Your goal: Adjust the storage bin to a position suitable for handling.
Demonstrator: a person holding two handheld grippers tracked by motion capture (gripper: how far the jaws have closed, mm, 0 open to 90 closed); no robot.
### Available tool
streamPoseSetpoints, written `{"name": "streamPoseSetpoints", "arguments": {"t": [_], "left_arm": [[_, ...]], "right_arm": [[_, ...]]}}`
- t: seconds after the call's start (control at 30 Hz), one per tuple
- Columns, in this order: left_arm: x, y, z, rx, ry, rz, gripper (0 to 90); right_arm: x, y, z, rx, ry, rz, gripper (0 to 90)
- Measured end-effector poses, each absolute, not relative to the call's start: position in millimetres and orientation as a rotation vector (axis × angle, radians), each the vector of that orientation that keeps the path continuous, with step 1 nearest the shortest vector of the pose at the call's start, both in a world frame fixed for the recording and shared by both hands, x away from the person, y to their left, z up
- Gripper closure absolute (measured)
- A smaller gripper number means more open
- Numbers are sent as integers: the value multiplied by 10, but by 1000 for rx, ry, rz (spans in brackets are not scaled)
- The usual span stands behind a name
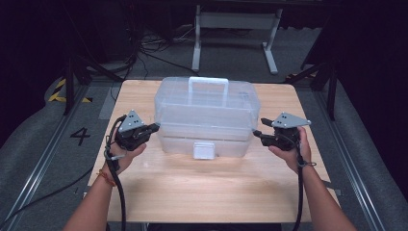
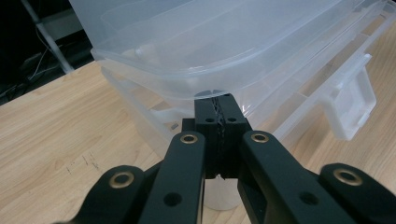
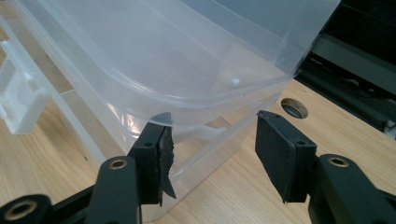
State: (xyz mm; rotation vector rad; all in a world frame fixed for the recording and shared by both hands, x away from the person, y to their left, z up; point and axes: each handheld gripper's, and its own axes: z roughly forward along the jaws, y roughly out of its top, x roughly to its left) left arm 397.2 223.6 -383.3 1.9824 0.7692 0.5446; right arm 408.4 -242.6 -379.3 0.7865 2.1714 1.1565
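The box is see-through plastic, smooth and a bit shiny, with a milky white latch on its front. Under the box, the table is pale wood with fine lines, smooth and dull. Beside the box, the left gripper is matt black plastic with small brass-coloured rings. The right gripper has rough black pads.

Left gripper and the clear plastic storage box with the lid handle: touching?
Touching. In the left gripper view, the left gripper has its jaws shut, with the tips pressed in under the lid rim of the clear plastic storage box, no gap showing.
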Motion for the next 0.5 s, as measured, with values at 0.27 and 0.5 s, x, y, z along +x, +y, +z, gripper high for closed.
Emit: {"name": "streamPoseSetpoints", "arguments": {"t": [0.27,0.5], "left_arm": [[3981,2265,-3862,1966,779,552,851],[3998,2257,-3922,1986,785,537,831]], "right_arm": [[4078,-2423,-3785,784,2105,1180,487],[4082,-2417,-3721,781,2039,1209,501]]}}
